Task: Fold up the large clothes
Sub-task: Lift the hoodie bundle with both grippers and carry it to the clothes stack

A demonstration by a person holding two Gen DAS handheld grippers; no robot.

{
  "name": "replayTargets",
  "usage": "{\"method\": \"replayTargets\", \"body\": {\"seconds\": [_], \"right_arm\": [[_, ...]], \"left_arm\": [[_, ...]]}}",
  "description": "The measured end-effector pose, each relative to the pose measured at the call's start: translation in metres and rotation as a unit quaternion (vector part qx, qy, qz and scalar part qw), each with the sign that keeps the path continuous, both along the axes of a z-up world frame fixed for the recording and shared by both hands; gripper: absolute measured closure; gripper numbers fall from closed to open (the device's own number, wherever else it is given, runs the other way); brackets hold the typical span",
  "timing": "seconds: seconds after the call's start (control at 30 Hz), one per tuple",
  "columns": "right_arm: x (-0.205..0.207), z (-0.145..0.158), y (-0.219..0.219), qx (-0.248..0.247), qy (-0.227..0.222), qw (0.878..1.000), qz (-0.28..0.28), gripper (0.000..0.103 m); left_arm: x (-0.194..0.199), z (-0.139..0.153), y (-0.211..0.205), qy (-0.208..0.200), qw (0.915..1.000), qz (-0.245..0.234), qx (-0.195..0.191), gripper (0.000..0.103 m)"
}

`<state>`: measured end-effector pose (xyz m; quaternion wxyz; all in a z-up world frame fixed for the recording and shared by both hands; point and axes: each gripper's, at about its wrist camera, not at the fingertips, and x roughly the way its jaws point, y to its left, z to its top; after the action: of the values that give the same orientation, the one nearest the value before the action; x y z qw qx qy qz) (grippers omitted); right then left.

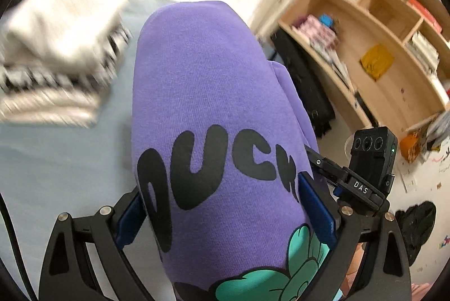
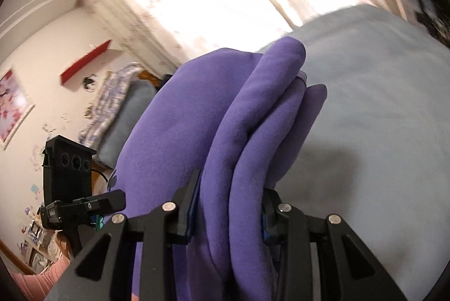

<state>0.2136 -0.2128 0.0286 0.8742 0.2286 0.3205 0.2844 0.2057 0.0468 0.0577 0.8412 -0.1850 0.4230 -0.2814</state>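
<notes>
Above the pale blue bed (image 1: 62, 160), the purple sweatshirt (image 1: 213, 110) hangs lifted between both grippers, already gathered into a thick folded bundle rather than spread flat. In the left wrist view the left gripper (image 1: 225, 205) has its 2 fingers clamped on the printed front, one blue pad on each side of the black lettering and the green cartoon print. In the right wrist view the right gripper (image 2: 227, 205) has its fingers closed on several stacked purple layers, whose rounded folds stick out ahead over the bed. Judging from those layers, the folding of this garment looks largely done — what seems left is to set the bundle down, perhaps on or beside the stack of folded clothes (image 1: 59, 53) lying on the bed to the left, and let go. That stack is blurred, so how many pieces it holds I cannot tell. Off the bed's right side stands a wooden bookshelf (image 1: 374, 28) with books and a yellow object, and dark bags (image 1: 306, 87) lean by its near end — all apart from the sweatshirt. A rumpled checked cloth (image 2: 112, 104) lies at the bed's far end by the wall. Nothing sits in the open stretch of bed directly under the bundle; the main risk is the loose layers slipping apart on release.
</notes>
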Motion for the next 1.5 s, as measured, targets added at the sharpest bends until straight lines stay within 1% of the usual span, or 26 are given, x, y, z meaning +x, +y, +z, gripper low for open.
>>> {"method": "replayTargets", "body": {"seconds": [0.03,0.17,0.2,0.3,0.4,0.47,0.5,0.53,0.57,0.6,0.63,0.67,0.73,0.77,0.8,0.83,0.87,0.9,0.93,0.97,1.07,1.2,1.3,1.37,1.47,1.5], "right_arm": [[0.010,0.012,0.014,0.005,-0.006,1.000,0.006,0.070],[0.061,0.063,0.075,0.016,-0.033,0.999,0.026,0.070],[0.074,0.074,0.090,0.017,-0.039,0.999,0.029,0.070],[0.128,0.110,0.142,0.022,-0.054,0.998,0.032,0.070],[0.175,0.131,0.180,0.027,-0.060,0.997,0.029,0.070],[0.210,0.137,0.209,0.030,-0.062,0.997,0.026,0.070],[0.234,0.136,0.226,0.037,-0.056,0.997,0.024,0.070],[0.244,0.132,0.231,0.039,-0.049,0.998,0.023,0.070],[0.261,0.124,0.244,0.039,-0.042,0.998,0.021,0.070],[0.280,0.109,0.255,0.047,-0.023,0.999,0.016,0.070],[0.290,0.093,0.259,0.054,-0.004,0.998,0.014,0.070],[0.300,0.078,0.265,0.051,0.015,0.999,0.010,0.070],[0.321,0.032,0.275,0.019,0.070,0.997,-0.009,0.070],[0.330,0.013,0.279,0.007,0.092,0.996,-0.014,0.069],[0.338,-0.011,0.278,0.020,0.119,0.993,-0.008,0.069],[0.338,-0.022,0.271,0.038,0.131,0.991,-0.009,0.067],[0.339,-0.027,0.266,0.051,0.133,0.990,-0.013,0.066],[0.338,-0.026,0.263,0.054,0.130,0.990,-0.015,0.065],[0.335,-0.023,0.262,0.042,0.124,0.991,-0.017,0.062],[0.331,-0.018,0.262,0.028,0.118,0.992,-0.018,0.061],[0.320,-0.002,0.264,-0.016,0.106,0.994,-0.017,0.058],[0.316,0.019,0.266,-0.059,0.098,0.993,-0.019,0.057],[0.311,0.041,0.259,-0.076,0.078,0.993,-0.042,0.056],[0.307,0.059,0.257,-0.084,0.052,0.994,-0.054,0.053],[0.309,0.077,0.261,-0.082,0.021,0.995,-0.050,0.052],[0.311,0.082,0.266,-0.085,0.011,0.995,-0.049,0.052]], "left_arm": [[0.006,0.014,0.023,-0.009,0.9999,0.009,0.002,0.007],[0.050,0.069,0.084,-0.036,0.9986,0.035,0.014,0.007],[0.067,0.086,0.104,-0.045,0.9980,0.040,0.019,0.007],[0.121,0.120,0.143,-0.062,0.9966,0.046,0.029,0.007],[0.177,0.146,0.184,-0.067,0.9956,0.048,0.043,0.006],[0.212,0.152,0.208,-0.064,0.9955,0.054,0.045,0.006],[0.231,0.152,0.222,-0.062,0.9952,0.054,0.051,0.005],[0.249,0.147,0.235,-0.056,0.9952,0.060,0.054,0.005],[0.267,0.140,0.247,-0.049,0.9953,0.061,0.057,0.004],[0.289,0.126,0.262,-0.031,0.9957,0.067,0.055,0.002],[0.305,0.110,0.269,-0.016,0.9955,0.070,0.061,0.002],[0.316,0.093,0.273,0.001,0.9948,0.076,0.068,0.000],[0.342,0.046,0.287,0.057,0.9900,0.103,0.077,0.000],[0.353,0.022,0.298,0.087,0.9890,0.110,0.048,0.000],[0.360,0.005,0.305,0.106,0.9890,0.103,0.000,0.000],[0.362,-0.004,0.308,0.109,0.9891,0.094,-0.030,0.000],[0.363,-0.007,0.306,0.098,0.9907,0.084,-0.044,0.000],[0.362,-0.003,0.304,0.076,0.9934,0.080,-0.032,0.000],[0.361,0.000,0.301,0.064,0.9946,0.079,-0.021,0.000],[0.362,0.003,0.301,0.057,0.9953,0.078,-0.011,0.000],[0.358,0.010,0.296,0.055,0.9947,0.086,0.010,0.000],[0.348,0.033,0.288,0.044,0.9902,0.109,0.076,0.000],[0.336,0.051,0.281,0.026,0.9819,0.120,0.144,0.001],[0.333,0.066,0.274,0.001,0.9731,0.133,0.189,0.001],[0.327,0.092,0.257,-0.039,0.9635,0.150,0.218,0.001],[0.329,0.100,0.252,-0.061,0.9567,0.165,0.232,0.001]]}}
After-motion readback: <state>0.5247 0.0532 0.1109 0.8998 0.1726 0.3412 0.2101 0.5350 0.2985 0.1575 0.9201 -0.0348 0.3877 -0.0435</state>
